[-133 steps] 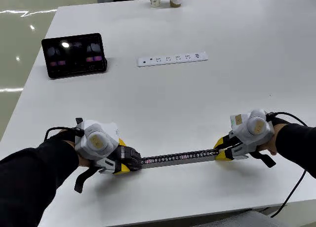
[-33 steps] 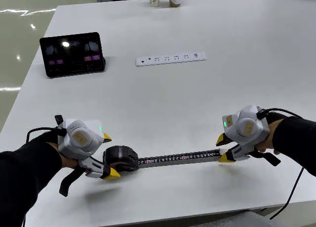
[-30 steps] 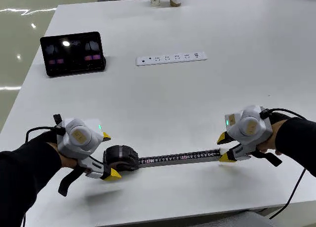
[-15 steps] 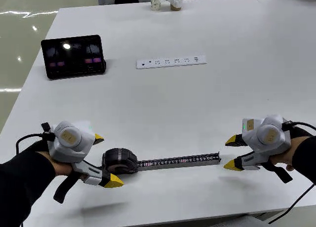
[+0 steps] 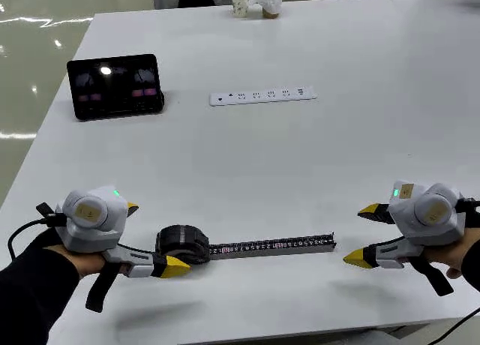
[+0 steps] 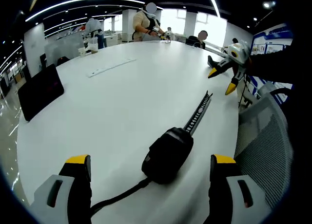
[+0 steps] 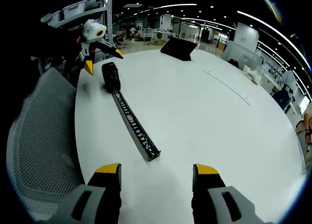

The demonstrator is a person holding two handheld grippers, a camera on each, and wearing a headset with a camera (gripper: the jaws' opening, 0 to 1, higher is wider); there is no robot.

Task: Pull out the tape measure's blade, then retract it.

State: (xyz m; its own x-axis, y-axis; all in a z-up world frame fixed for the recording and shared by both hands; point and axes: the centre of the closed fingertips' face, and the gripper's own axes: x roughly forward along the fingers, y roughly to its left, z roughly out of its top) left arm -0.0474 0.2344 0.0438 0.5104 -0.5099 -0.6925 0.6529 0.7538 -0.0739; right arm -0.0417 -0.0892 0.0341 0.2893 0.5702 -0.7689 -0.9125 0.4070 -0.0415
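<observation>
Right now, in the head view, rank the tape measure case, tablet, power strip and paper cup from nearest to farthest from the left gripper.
1. Tape measure case, just ahead of the left gripper.
2. Tablet, back left, and power strip, mid-table: too close to call.
3. Paper cup, far edge.
</observation>
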